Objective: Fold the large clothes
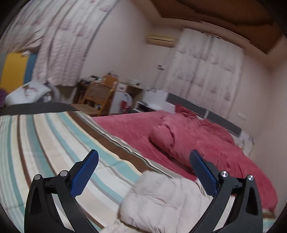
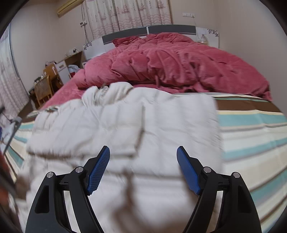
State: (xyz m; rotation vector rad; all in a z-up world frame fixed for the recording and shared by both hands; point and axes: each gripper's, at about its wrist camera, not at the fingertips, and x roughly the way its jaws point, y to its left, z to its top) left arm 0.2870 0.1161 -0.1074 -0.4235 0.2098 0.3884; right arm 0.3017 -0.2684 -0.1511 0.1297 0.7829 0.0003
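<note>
Puffer jacket point(image 2: 125, 125), white and quilted, lies spread on a striped blanket point(image 2: 251, 129) that covers the near part of the bed; its collar end points toward a heaped red duvet point(image 2: 170, 62) by the grey headboard point(image 2: 148, 30). No brand, label or readable writing shows on the jacket or anywhere else; the curtains point(image 2: 129, 12) carry only a printed pattern of ships and lighthouses.

Right tool point(image 2: 143, 159) hangs over the jacket's lower half with its blue-padded fingers point(image 2: 98, 172) spread wide, nothing between them and no clear contact with the cloth, which is blurred beneath.

Left tool point(image 1: 143, 170) is likewise wide open and grips nothing; a bunched edge of the jacket point(image 1: 161, 200) sits low between its fingers, and whether the pads touch it cannot be told.

Only the right wrist view shows the whole jacket and the crumpled duvet at the bed's head. Only the left wrist view shows a red pillow point(image 1: 166, 136) lying on the red sheet, a white pillow point(image 1: 28, 93) off past the bed's edge, and a yellow and blue panel point(image 1: 16, 71) behind it. Both views take in a wooden chair point(image 1: 96, 96), a cluttered desk area and a wall-mounted air conditioner point(image 1: 160, 40).
</note>
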